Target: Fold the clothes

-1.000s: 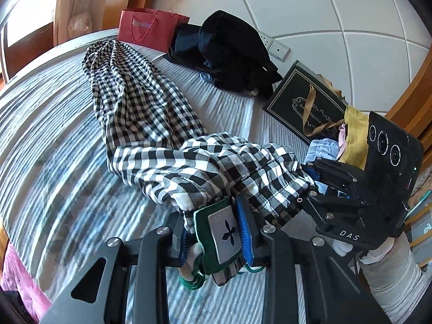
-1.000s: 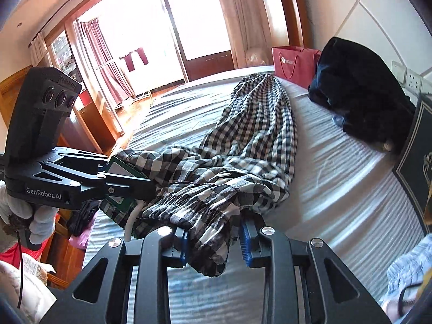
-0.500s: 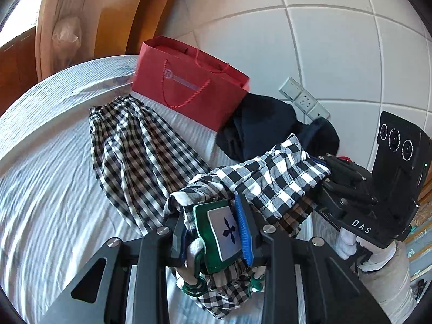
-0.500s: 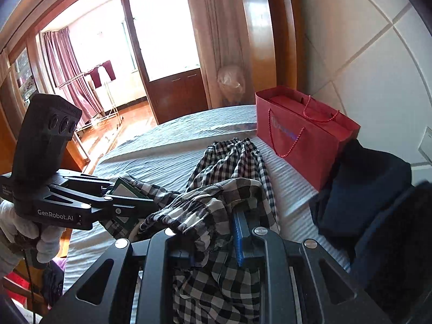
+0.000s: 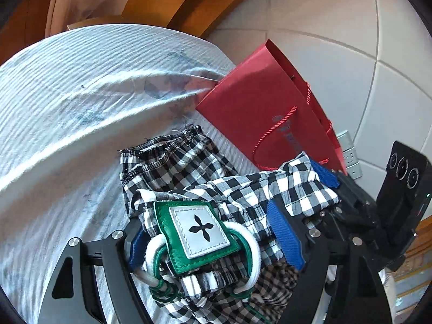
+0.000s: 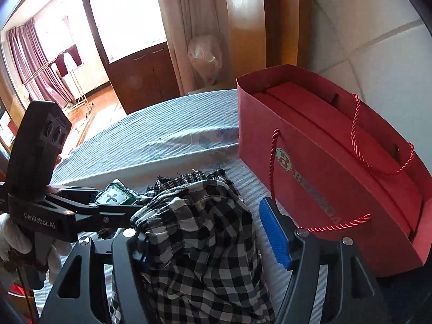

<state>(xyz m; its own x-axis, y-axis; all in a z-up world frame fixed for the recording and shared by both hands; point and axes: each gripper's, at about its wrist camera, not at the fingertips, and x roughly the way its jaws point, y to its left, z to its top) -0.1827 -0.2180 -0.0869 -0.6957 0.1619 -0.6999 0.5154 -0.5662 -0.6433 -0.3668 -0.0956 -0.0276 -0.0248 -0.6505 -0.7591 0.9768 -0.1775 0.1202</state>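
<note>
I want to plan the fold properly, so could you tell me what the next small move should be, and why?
Probably draw both tools back off the checked trousers: the left tool and right tool have just been opening, pads apart, with the waist end already laid over the hems beside the red bag.

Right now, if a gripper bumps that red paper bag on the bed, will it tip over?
Probably yes. The red paper bag stands upright on the soft bed, tall and narrow. It holds what looks like a flat red box, which may steady it. Its stiff paper would likely slide or topple rather than crumple.
</note>
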